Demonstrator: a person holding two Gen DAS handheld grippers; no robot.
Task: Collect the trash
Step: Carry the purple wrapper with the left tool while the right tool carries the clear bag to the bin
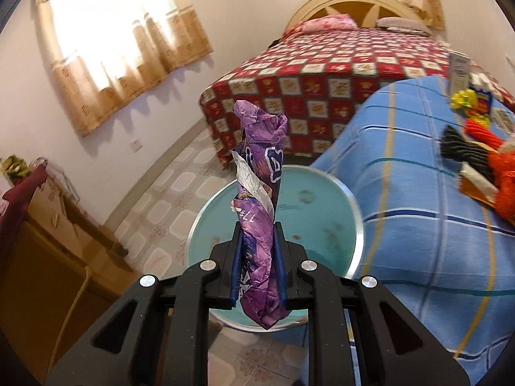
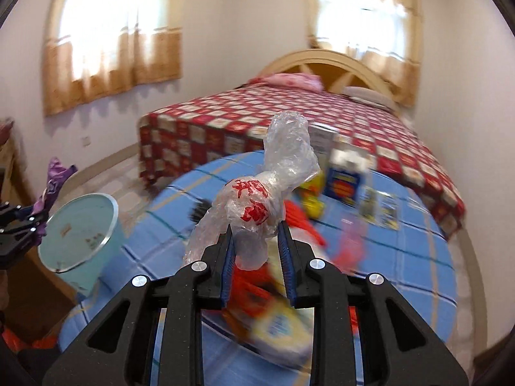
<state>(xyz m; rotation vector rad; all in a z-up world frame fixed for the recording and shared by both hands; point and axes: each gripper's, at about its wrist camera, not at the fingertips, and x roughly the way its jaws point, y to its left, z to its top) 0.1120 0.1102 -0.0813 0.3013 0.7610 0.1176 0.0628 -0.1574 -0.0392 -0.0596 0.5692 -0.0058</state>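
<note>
In the left wrist view my left gripper [image 1: 259, 228] is shut on a crumpled purple wrapper [image 1: 257, 148] that sticks up out of the pads, right over the mouth of a light teal bin [image 1: 361, 225] on the floor. My right gripper [image 2: 256, 228] is shut on a clear plastic bag with red print [image 2: 286, 148] and holds it above the cluttered blue checked cloth [image 2: 402, 257]. The right wrist view also shows the bin [image 2: 77, 225] low at the left, with the left gripper [image 2: 38, 222] and purple wrapper [image 2: 53, 180] beside it at the edge.
On the blue cloth lie a blue box [image 2: 342, 183], a yellow item [image 2: 312, 202], red and black items [image 1: 473, 148] and small packets. A bed with a red checked cover [image 1: 322, 74] stands behind. A wooden cabinet [image 1: 48, 257] is at the left.
</note>
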